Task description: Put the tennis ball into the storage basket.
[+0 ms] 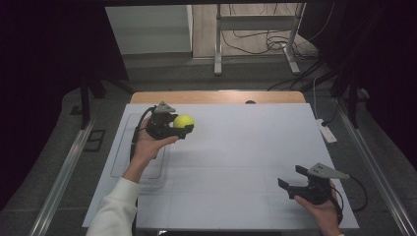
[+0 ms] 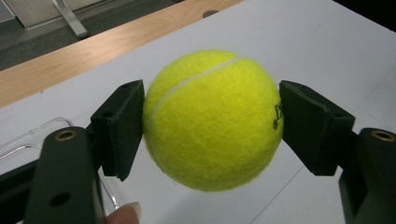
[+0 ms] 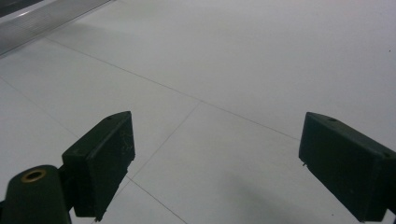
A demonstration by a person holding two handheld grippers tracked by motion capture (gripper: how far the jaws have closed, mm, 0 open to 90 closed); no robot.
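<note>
High view puts the left tongs (image 1: 183,129) at upper left of the frame, clenched on a tennis ball (image 1: 183,121) lifted off the white tabletop (image 1: 236,147). Carrying looks in hand; next comes choosing a landing spot. A clear tray (image 1: 123,162) lies below-left; right tongs (image 1: 290,184) wait released, lower right.

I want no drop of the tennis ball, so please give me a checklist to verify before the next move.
1. Left tongs shut on tennis ball: ok.
2. Both pads press opposite sides of the ball: ok.
3. Ball lifted clear of the white table: ok.
4. Right tongs open, nothing between them: ok.
5. Clear tray at left is free inside: cannot tell.
</note>
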